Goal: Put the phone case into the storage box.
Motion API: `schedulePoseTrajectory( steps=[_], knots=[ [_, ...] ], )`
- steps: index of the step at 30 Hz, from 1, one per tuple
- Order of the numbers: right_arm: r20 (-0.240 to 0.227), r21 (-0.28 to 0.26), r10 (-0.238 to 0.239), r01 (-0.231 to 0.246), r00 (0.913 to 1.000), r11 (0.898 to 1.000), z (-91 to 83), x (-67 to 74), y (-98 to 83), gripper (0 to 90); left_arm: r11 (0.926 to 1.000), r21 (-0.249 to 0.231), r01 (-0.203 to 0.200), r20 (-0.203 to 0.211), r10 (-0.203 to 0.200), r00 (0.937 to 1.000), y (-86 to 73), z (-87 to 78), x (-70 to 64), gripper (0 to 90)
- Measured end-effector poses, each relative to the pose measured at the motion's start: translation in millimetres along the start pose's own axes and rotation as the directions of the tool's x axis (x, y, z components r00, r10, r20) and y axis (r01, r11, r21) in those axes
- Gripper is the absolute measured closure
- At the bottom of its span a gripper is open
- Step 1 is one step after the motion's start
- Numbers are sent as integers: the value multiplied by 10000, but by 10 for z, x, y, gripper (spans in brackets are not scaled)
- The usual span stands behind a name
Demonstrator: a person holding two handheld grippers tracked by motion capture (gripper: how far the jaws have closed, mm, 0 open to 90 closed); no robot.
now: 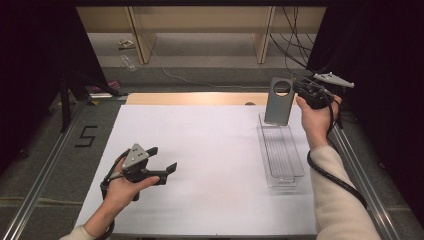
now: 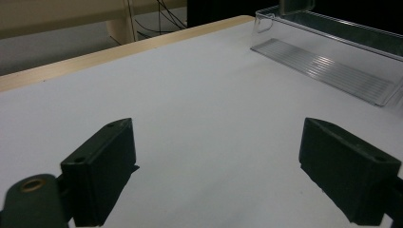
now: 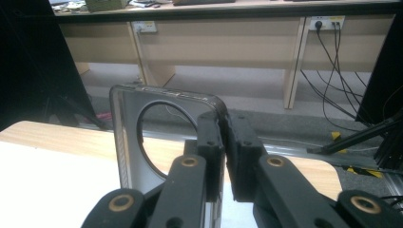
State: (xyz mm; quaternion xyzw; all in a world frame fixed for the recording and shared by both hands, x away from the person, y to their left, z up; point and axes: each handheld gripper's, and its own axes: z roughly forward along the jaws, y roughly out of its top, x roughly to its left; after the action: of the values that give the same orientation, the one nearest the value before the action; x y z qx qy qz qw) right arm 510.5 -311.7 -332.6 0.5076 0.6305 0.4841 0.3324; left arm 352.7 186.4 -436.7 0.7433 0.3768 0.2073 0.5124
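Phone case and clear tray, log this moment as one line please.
right tongs: shut on phone case, upright over far end of clear tray | left tongs: open, holding nothing, above white table

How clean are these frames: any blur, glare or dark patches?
High view: even light on the white table, black surround, clear tray hard to make out. Left gripper view: near tongs soft, tray ribs glinting. Right gripper view: phone case sharp, its tongs dark.
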Motion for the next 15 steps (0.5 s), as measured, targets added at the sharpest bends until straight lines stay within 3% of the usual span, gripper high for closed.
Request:
schedulePoseTrajectory(
  steps=[15],
  knots=[
    [44,105,10,-10,10000,9999,48,7,12,854,10000,-28,6,-1,-6,10000,4,-4,1,115]
  ],
)
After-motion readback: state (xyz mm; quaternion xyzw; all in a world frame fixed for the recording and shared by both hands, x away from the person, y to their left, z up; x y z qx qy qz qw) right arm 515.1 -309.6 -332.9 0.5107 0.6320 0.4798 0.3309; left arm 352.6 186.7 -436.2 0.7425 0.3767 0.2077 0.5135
